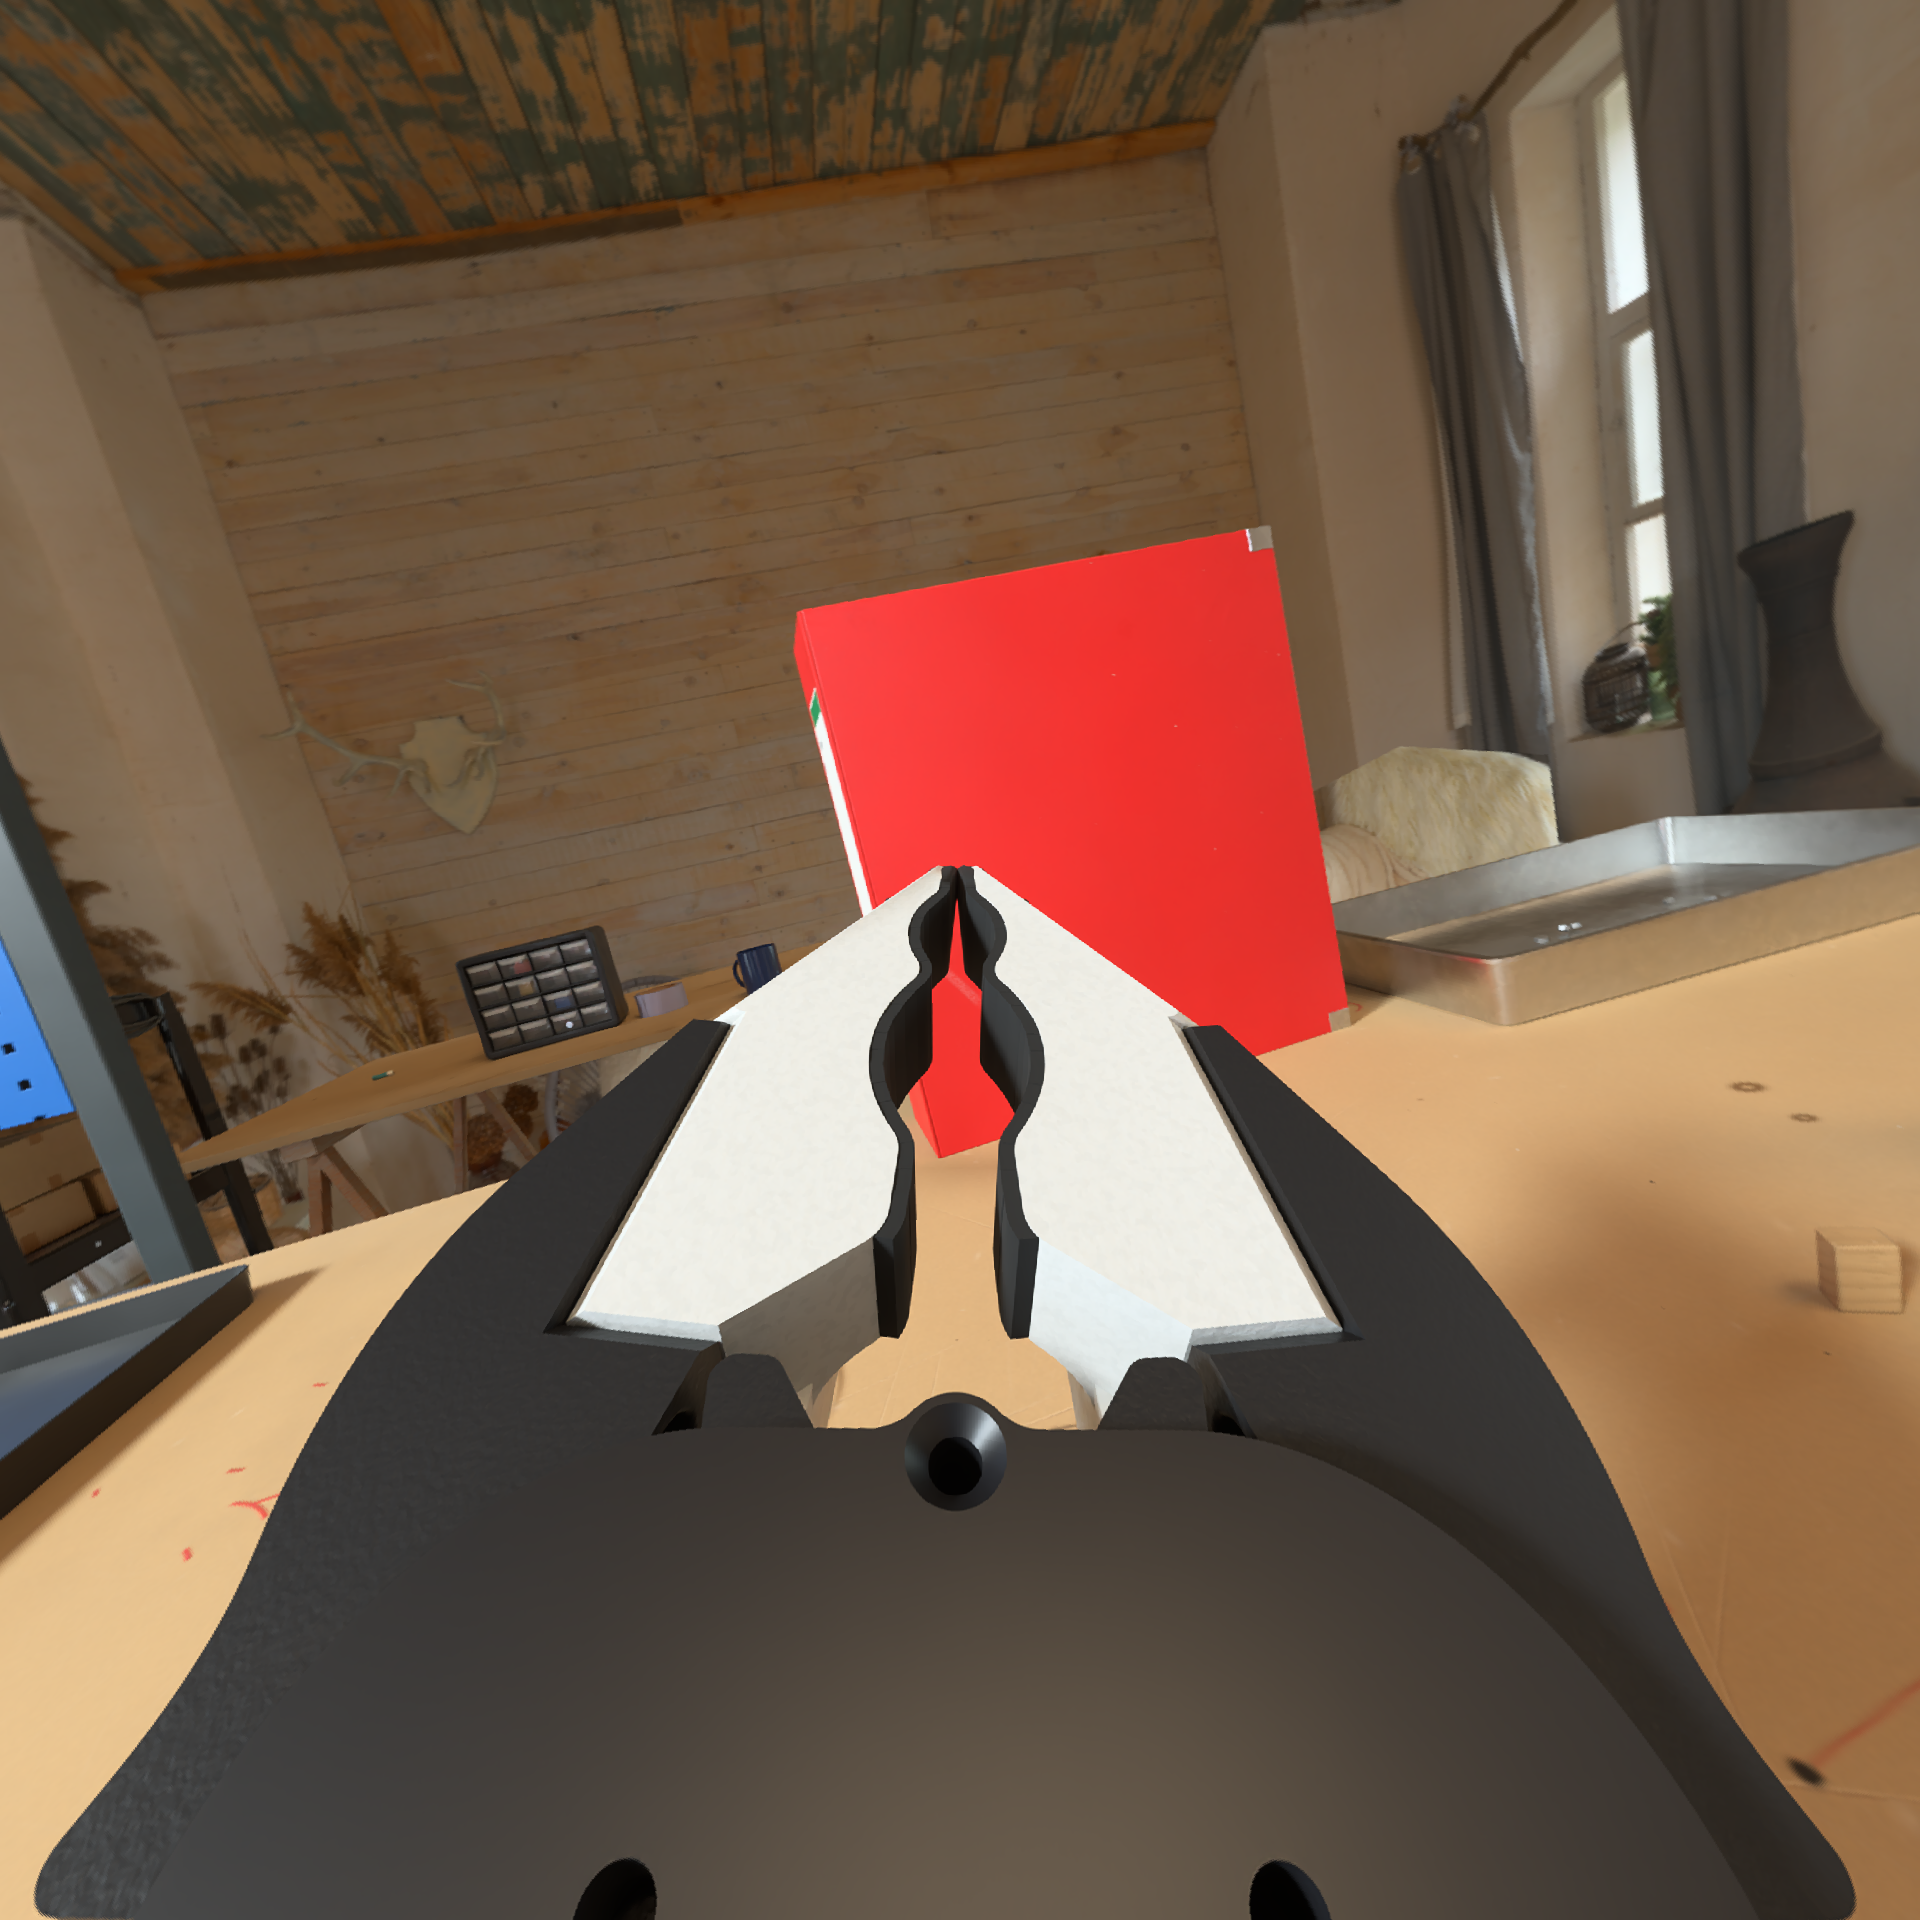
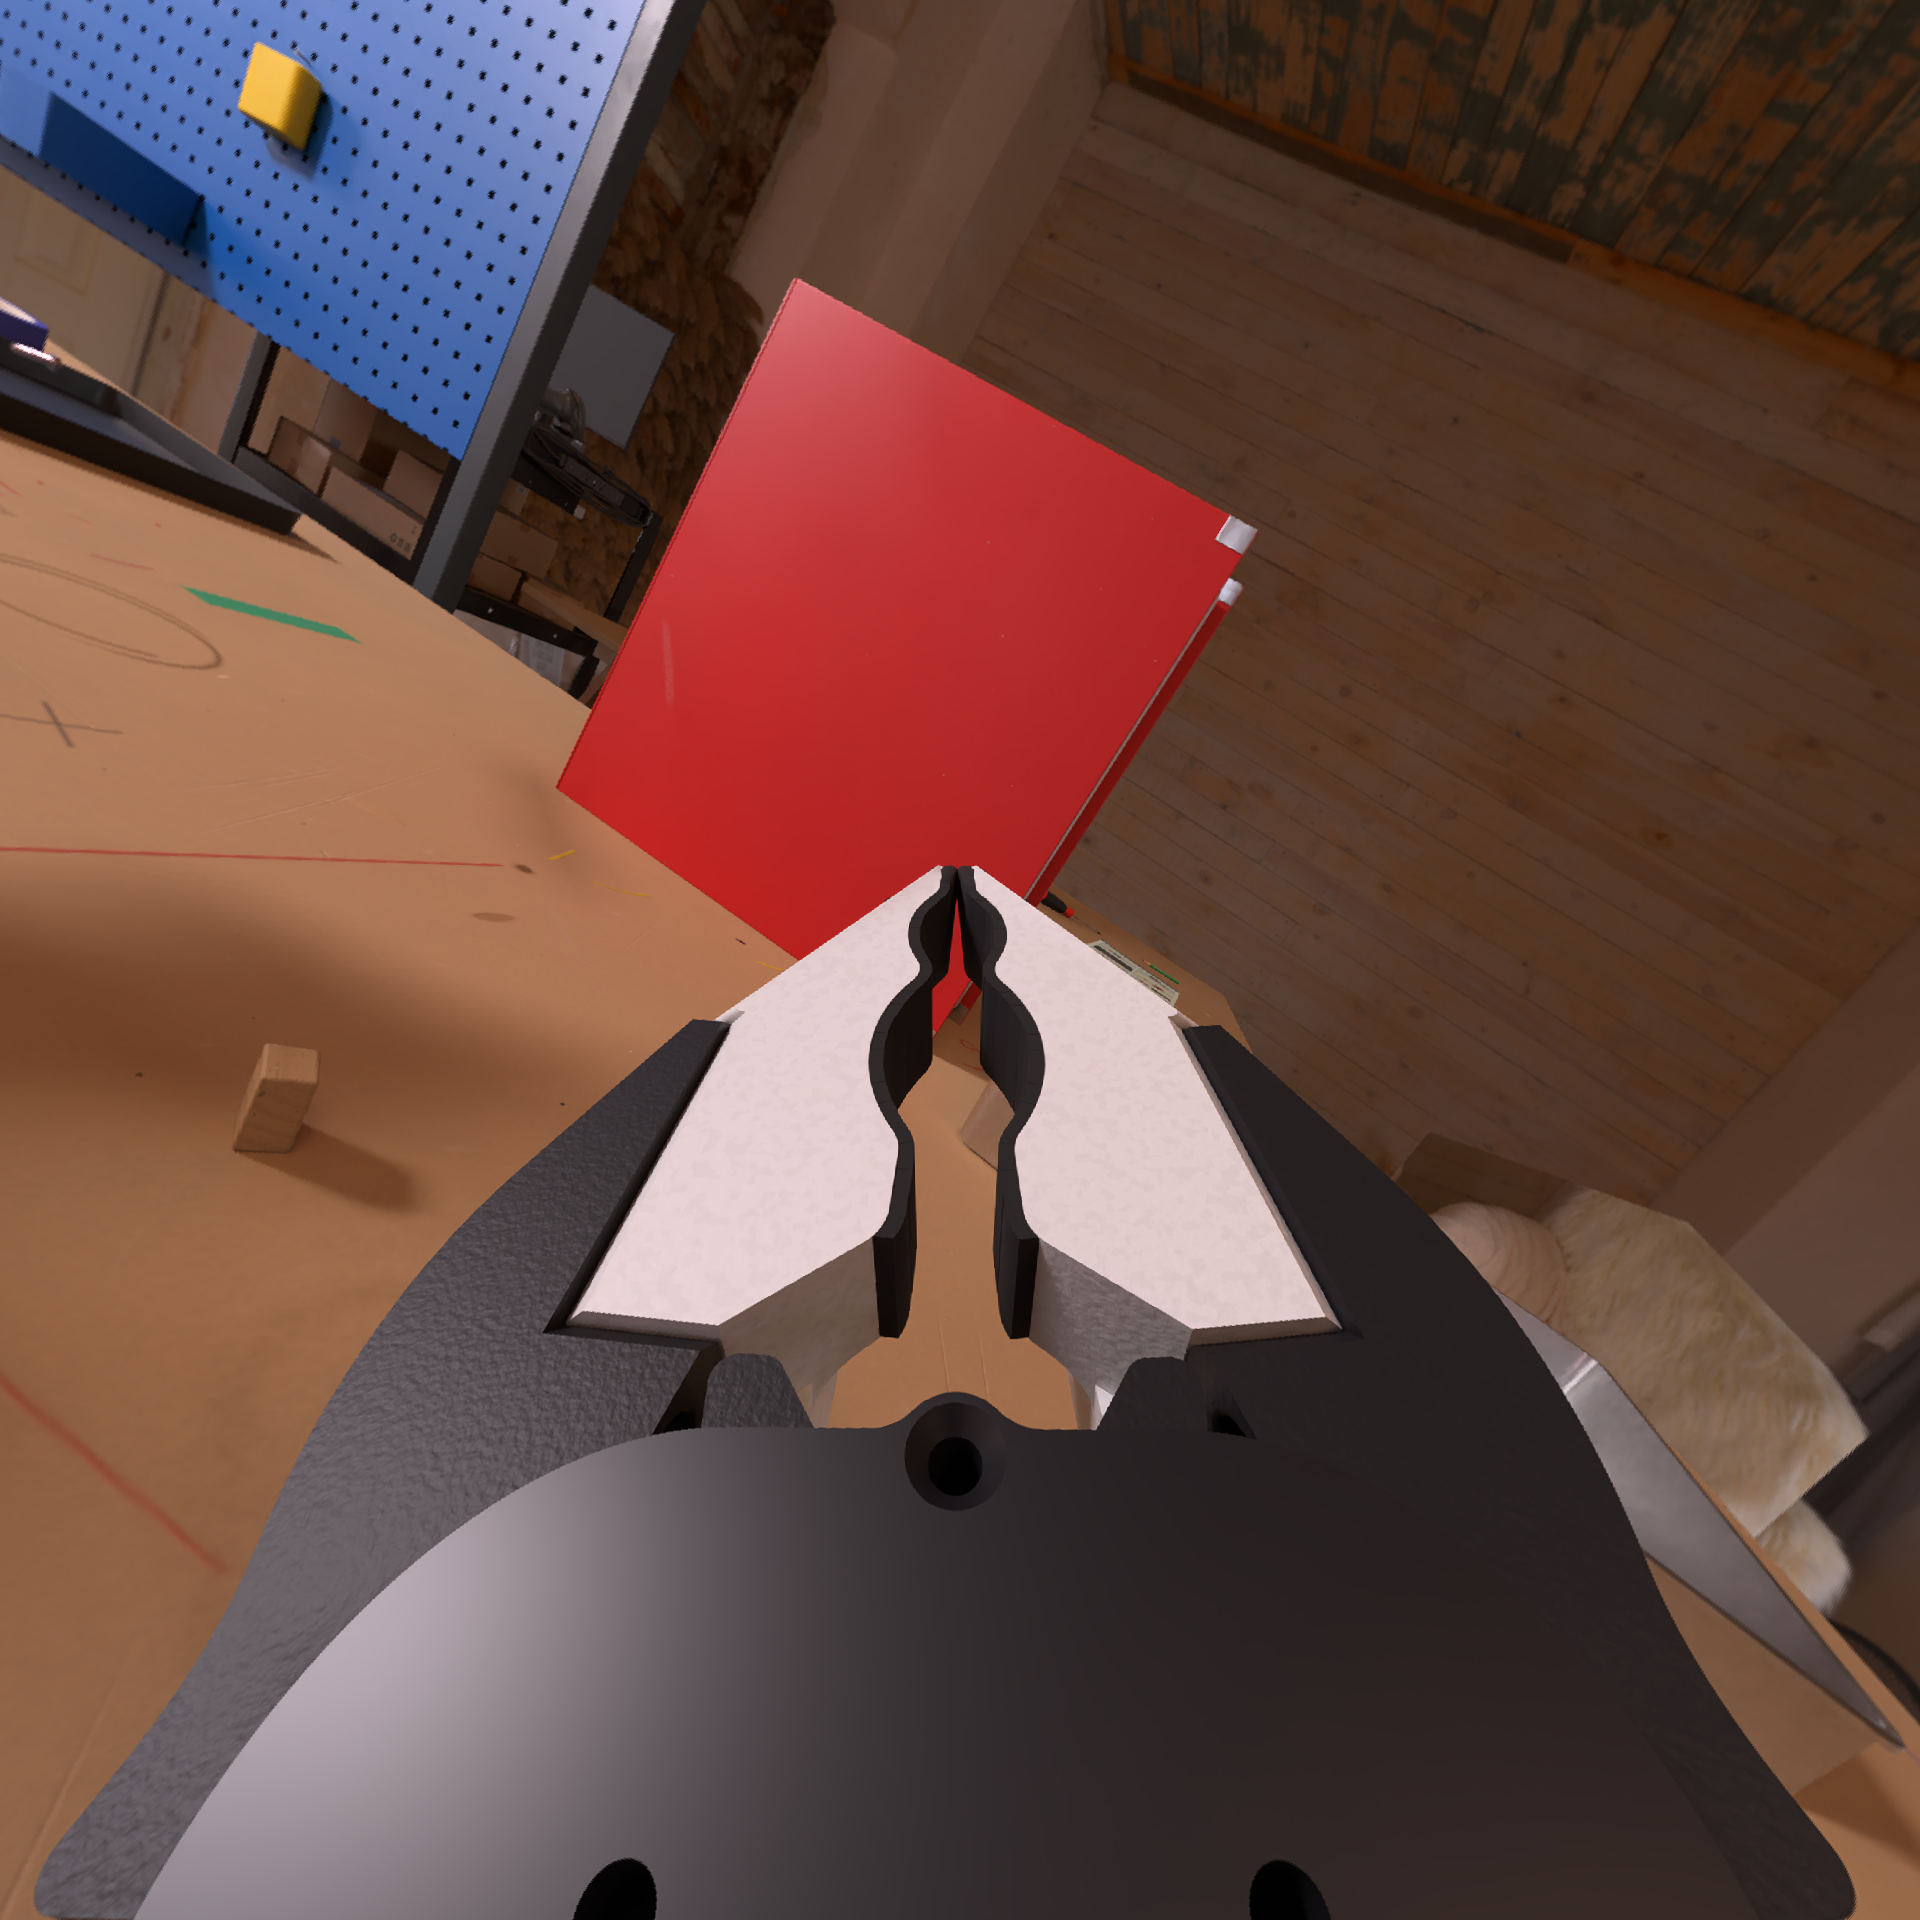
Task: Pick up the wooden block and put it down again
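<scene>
A small pale wooden block (image 1: 1860, 1270) stands on the brown table at the far right of the left wrist view, well to the right of my left gripper (image 1: 957, 878). That gripper is shut and empty, its tips meeting in front of a red binder. In the right wrist view the same block (image 2: 276, 1097) stands to the left of my right gripper (image 2: 957, 878), apart from it. That gripper is also shut and empty. Neither gripper touches the block.
A large red binder (image 1: 1070, 821) stands upright ahead of both grippers; it also shows in the right wrist view (image 2: 894, 675). A metal tray (image 1: 1621, 914) lies at the back right. A blue pegboard (image 2: 312, 208) on a dark frame stands at the table's left.
</scene>
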### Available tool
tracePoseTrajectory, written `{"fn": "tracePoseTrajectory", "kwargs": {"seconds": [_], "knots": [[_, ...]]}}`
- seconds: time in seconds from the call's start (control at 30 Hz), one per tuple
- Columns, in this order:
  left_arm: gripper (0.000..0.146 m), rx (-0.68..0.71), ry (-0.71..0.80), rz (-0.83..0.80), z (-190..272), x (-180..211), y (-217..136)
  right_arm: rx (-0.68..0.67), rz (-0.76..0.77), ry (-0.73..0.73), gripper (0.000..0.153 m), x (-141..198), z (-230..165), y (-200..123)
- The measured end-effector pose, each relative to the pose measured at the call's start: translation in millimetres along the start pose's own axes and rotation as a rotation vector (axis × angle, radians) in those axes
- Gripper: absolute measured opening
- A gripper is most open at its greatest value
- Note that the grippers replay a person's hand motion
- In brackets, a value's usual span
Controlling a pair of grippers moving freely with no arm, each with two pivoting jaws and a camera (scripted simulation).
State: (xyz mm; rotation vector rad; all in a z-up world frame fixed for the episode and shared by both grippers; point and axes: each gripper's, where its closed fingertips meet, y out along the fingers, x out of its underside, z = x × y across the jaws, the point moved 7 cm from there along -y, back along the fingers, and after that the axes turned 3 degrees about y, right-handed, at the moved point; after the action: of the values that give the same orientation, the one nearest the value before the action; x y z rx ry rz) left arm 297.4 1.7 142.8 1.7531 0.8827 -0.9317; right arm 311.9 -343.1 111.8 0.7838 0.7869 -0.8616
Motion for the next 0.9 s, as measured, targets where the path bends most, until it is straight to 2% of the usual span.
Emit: {"fn": "tracePoseTrajectory", "kwargs": {"seconds": [0.23,0.53,0.77,0.9], "knots": [[0.0,0.071,0.089,0.0,14.3,-0.8,1.5,0.02,0.0,0.055,0.0,1.5,5.4,-0.7],[0.0,0.164,0.234,0.005,33.8,-1.2,2.0,0.004,-0.013,0.046,0.0,2.7,2.5,0.8],[0.0,0.194,0.276,0.006,39.7,-0.4,1.8,-0.01,-0.024,0.049,0.0,4.1,1.0,2.1],[0.0,0.197,0.277,0.006,40.3,-0.1,1.8,-0.014,-0.025,0.046,0.012,4.1,0.3,2.4]]}}
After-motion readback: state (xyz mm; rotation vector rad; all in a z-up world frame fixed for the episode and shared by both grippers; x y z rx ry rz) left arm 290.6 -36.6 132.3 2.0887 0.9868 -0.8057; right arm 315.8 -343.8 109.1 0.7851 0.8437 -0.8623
